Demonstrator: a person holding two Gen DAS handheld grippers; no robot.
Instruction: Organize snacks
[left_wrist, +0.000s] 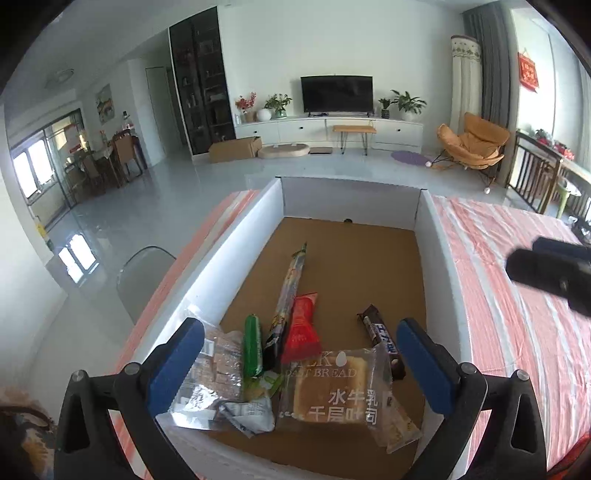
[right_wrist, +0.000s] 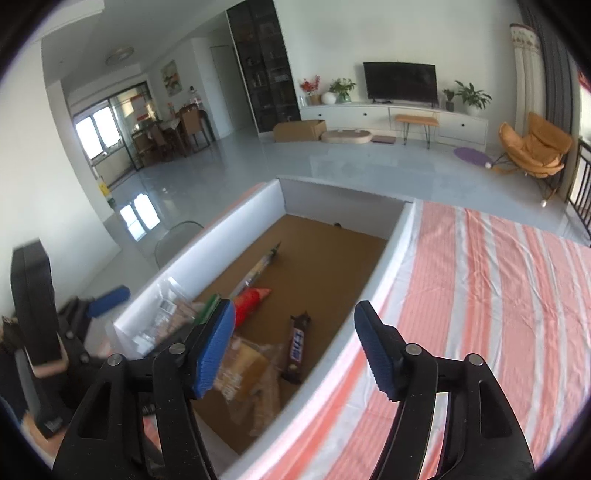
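The left tongs (left_wrist: 299, 369) were nearest the left camera, at 6 o'clock. Their blue pads (left_wrist: 177, 363) stood wide apart, above the snacks. They held nothing.

Under them sat a white box (left_wrist: 236, 236) with a brown floor. The snacks lay in its near end. Going left to right, at 8 o'clock lay a clear cracker pack (left_wrist: 218, 365). Just beside it stood a green stick (left_wrist: 252, 345). Next came a long thin pack (left_wrist: 290, 284), pointing to 12 o'clock. A red pack (left_wrist: 303, 325) lay against it. In front of these, at 6 o'clock, was a bread pack (left_wrist: 332, 391) with a clear wrap. At 4 o'clock a dark bar (left_wrist: 382, 338) touched the bread pack's corner. At 3 o'clock the right tongs showed as a black blur over a striped cloth (left_wrist: 517, 280).

In the right camera, the right tongs (right_wrist: 295, 350) were also nearest, at 6 o'clock. Their pads (right_wrist: 216, 350) stood fairly wide with nothing in them. They hung over the right wall of the box (right_wrist: 229, 236). The left tongs showed at 9 o'clock. Between the pads lay the bread pack (right_wrist: 247, 369) and the dark bar (right_wrist: 297, 345). The striped cloth (right_wrist: 480, 295) spread out from 3 to 5 o'clock.
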